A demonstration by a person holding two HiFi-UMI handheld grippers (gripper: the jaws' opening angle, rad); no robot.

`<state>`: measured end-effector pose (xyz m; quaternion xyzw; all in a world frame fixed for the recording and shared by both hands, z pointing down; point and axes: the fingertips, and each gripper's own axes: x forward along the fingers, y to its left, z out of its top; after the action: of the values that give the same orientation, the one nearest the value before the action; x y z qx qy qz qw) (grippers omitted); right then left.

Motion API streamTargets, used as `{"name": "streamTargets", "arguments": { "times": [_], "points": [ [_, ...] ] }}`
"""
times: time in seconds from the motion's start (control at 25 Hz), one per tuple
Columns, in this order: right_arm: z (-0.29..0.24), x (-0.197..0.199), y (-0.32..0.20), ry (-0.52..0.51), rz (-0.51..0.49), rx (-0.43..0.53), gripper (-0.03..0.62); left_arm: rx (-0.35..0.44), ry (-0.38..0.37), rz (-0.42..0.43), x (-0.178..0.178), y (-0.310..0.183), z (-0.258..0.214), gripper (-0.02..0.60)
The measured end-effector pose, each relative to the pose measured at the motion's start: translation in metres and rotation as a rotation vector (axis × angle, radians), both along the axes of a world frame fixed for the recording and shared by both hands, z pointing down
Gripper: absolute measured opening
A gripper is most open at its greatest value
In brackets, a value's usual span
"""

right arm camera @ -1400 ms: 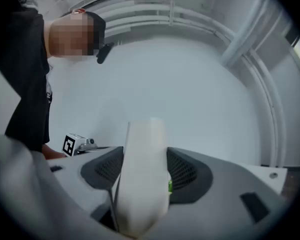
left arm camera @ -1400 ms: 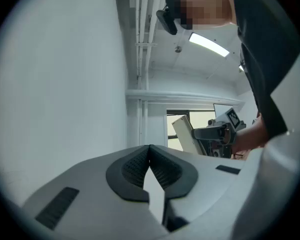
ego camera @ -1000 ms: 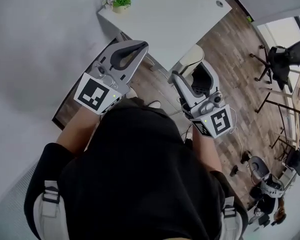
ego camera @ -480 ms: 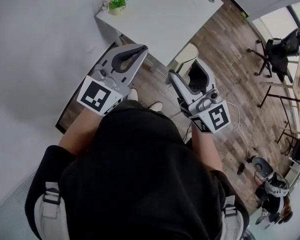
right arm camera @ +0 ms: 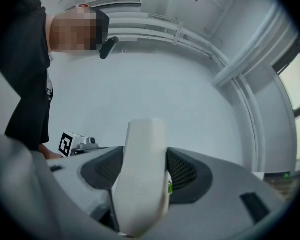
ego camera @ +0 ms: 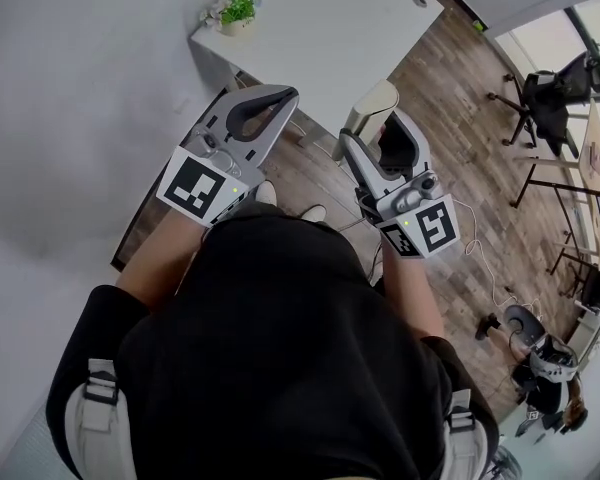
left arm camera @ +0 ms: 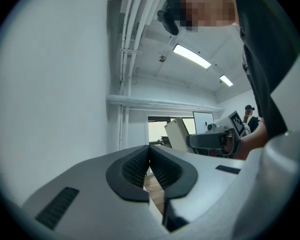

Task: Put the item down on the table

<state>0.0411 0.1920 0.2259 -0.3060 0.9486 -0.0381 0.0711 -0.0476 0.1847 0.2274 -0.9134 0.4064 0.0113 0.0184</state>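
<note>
My right gripper is shut on a cream-white, bottle-like item; it hangs in the air just off the near edge of the white table. In the right gripper view the item stands upright between the dark pads and fills the gap of the right gripper. My left gripper is held at the same height, to the left, shut with nothing in it. In the left gripper view the ribbed pads of the left gripper meet at their tips.
A small potted plant stands on the table's far left corner. Below lies a wooden floor with a white cable. Dark chairs stand at the right. The person's black shirt fills the lower view.
Both grippers have drifted slightly up toward the table, the right one still holding the item. The grip has not changed.
</note>
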Motion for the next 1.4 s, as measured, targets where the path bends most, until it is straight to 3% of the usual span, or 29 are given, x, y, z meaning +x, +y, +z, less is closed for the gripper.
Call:
{"name": "streamTargets", "arguments": {
  "times": [0.28,0.6,0.96,1.4],
  "points": [
    [-0.001,-0.021,-0.012,0.016,0.052,-0.018,0.279,0.018,0.006,0.045,-0.024,-0.020,0.000,-0.005],
    [0.010,-0.018,-0.024,0.041,0.109,-0.040,0.279,0.001,0.007,0.074,-0.034,-0.036,0.009,-0.006],
    [0.016,0.004,-0.075,0.027,0.129,-0.047,0.279,-0.005,0.002,0.065,-0.018,-0.081,0.012,-0.006],
    [0.038,0.030,-0.178,0.021,0.071,-0.066,0.279,0.004,0.013,0.031,0.012,-0.168,0.016,-0.006]
  ]
}}
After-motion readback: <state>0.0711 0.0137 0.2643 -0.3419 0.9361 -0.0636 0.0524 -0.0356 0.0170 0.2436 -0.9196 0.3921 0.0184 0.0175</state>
